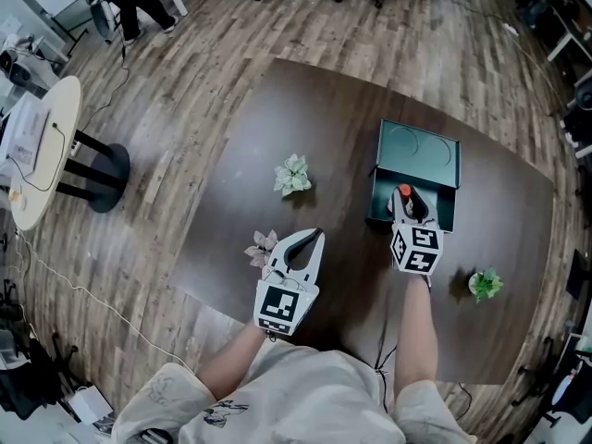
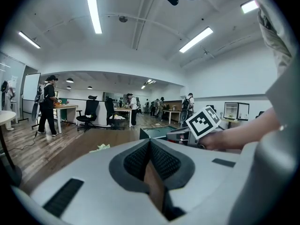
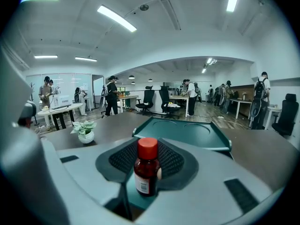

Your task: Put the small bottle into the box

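The small bottle (image 3: pixel 146 171), brown with a red cap (image 1: pixel 404 191) and a white label, stands upright between the pads of my right gripper (image 1: pixel 410 209), which is shut on it. The bottle hangs over the front part of the dark green box (image 1: pixel 446 213), whose open lid (image 3: pixel 187 132) lies flat behind it. The box floor shows just under the bottle. My left gripper (image 1: pixel 316 236) rests over the table's near side, left of the box. Its jaws meet at the tips with nothing between them (image 2: pixel 150 144).
Three little potted plants stand on the dark table (image 1: pixel 231 202): a pale green one (image 1: pixel 293 175) at the middle, a pinkish one (image 1: pixel 263 246) beside my left gripper, a bright green one (image 1: pixel 485 284) near the right edge. A round white table (image 1: pixel 42 146) stands far left.
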